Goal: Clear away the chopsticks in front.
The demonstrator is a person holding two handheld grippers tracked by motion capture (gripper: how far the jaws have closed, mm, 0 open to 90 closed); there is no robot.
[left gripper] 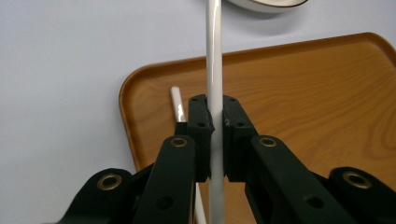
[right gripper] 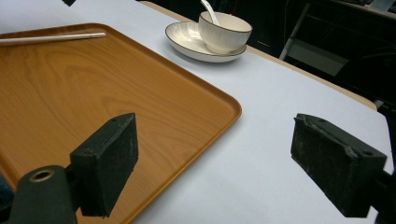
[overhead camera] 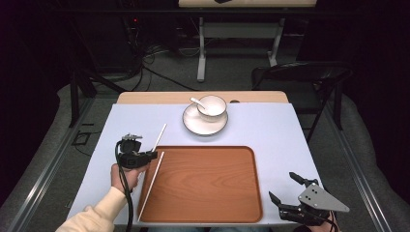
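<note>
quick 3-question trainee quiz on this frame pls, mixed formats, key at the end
1. True or false: the left gripper is shut on a white chopstick.
2. Where does the second chopstick lie? A) inside the bowl B) along the left edge of the wooden tray C) on the floor
3. Fill in: the bowl with the spoon stands on a ____.

Key:
1. True. The jaws clamp the chopstick in the left gripper view.
2. B.
3. Plate. The right gripper hangs open over the table's near right corner, holding nothing.
</note>
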